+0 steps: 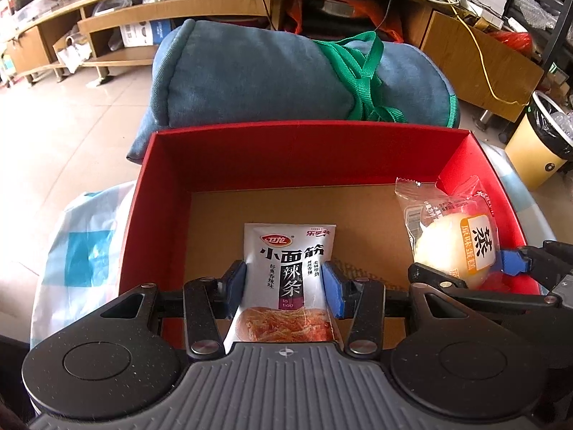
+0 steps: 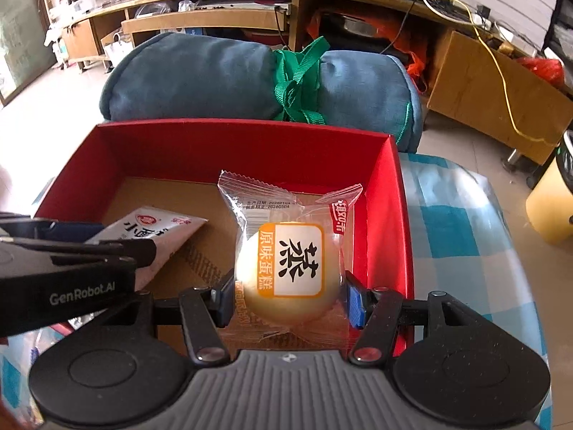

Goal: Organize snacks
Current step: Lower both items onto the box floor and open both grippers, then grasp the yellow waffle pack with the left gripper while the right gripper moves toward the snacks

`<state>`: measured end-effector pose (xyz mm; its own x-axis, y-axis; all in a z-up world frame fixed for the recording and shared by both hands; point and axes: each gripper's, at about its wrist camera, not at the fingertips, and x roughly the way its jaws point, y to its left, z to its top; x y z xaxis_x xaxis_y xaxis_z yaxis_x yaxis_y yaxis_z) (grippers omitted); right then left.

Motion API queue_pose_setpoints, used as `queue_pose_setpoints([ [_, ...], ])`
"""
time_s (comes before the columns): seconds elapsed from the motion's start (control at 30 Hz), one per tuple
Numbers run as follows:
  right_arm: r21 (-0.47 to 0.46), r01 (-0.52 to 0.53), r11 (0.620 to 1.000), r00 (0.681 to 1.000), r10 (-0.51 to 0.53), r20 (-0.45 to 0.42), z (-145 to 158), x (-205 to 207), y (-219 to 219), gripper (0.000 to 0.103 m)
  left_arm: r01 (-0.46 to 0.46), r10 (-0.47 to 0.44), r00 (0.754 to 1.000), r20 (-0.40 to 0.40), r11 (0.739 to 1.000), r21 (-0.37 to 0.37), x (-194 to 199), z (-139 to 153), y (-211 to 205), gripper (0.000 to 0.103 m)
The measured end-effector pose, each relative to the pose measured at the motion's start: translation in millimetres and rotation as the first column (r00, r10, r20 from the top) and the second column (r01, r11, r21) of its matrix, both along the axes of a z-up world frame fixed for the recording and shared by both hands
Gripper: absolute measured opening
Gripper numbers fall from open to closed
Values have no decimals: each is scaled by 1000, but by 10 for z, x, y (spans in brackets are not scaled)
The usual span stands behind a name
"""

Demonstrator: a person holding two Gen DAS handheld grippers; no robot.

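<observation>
The left gripper grasps a silver spicy-strip snack packet by its two side edges; the blue pads of its fingers press on the packet from left and right, and the top of the packet points toward the far wall of the box. The right gripper is clenched on a steamed egg cake in a clear wrapper with an orange and white label; its fingers squeeze the round yellow cake on both sides. Both snacks are over the inside of an open red cardboard box, which has a brown bottom: the packet is over the middle near part, the cake is by the right wall of the box. I cannot tell if the snacks touch the bottom. In the right wrist view the left gripper comes in from the left with the packet tilted in it, and the red box fills the middle. In the left wrist view the right gripper shows at the right edge with the cake. The box stands on a worktop with a blue and white checked cloth. Just behind the far wall of the box lies a rolled blue cushion tied with green straps. Farther away there are wooden shelves with clutter, a yellow cable and a yellow bin on the tiled floor at the right.
</observation>
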<state>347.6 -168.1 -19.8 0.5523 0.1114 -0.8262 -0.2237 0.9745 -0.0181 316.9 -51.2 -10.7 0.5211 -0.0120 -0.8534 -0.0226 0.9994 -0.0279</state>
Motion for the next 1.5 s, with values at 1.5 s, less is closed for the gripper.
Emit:
queue_pose_setpoints([
  [1.5, 76, 58, 995, 995, -64, 80, 503, -273, -254, 57, -5, 8, 996, 87, 999, -33, -299, 364, 171, 76],
])
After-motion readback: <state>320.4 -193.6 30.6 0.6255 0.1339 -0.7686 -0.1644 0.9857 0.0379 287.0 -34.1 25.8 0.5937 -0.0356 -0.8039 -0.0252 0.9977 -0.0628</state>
